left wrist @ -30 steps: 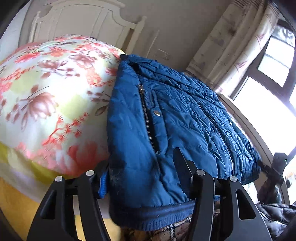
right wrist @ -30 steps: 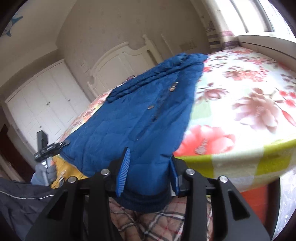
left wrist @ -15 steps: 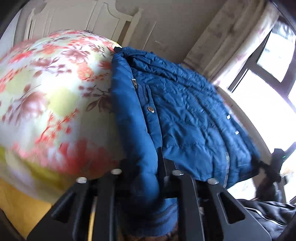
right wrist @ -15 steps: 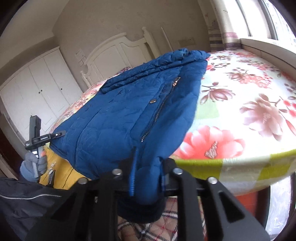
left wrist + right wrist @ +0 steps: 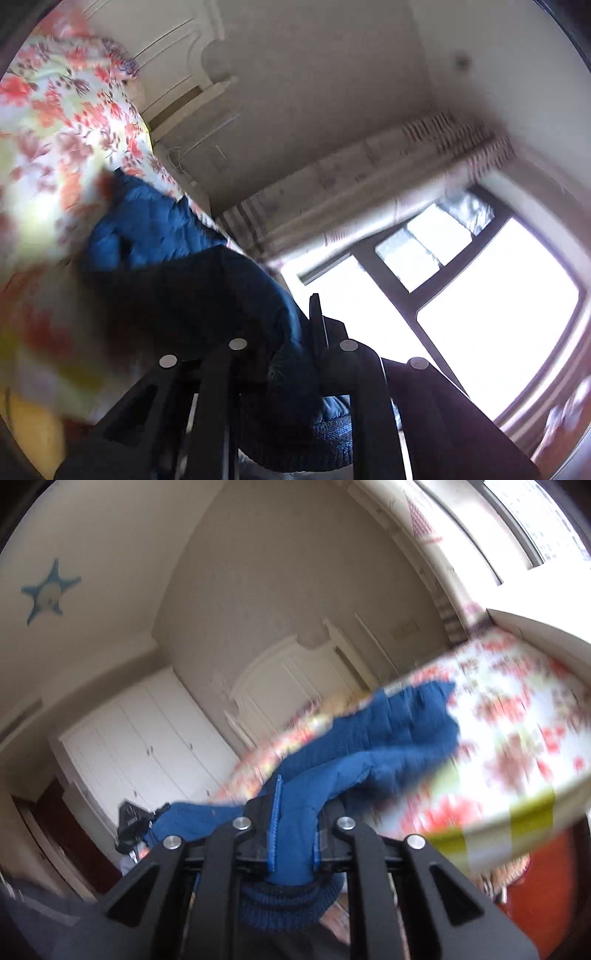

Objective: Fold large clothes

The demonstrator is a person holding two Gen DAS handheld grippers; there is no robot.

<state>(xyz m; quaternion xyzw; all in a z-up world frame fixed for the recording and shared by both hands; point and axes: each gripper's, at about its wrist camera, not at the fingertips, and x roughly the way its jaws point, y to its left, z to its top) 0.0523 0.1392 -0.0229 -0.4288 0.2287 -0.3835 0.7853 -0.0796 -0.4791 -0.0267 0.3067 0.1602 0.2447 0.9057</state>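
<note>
Both clamped: left gripper (image 5: pixel 291 347) and right gripper (image 5: pixel 295 823) each pinch the blue jacket (image 5: pixel 373 738) hem, lifted above floral bed (image 5: pixel 517 738).

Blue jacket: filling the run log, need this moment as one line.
left hand-held gripper: shut on blue jacket hem | right hand-held gripper: shut on hem | jacket partly on floral bed

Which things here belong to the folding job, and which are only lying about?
For the job:
- blue jacket, its hem clamped at two places
- left gripper, shut on the hem
- right gripper, shut on the hem
- bed, with the jacket partly on it

Only lying about:
- wardrobe
- headboard
- curtain
- window
- star sticker
</note>
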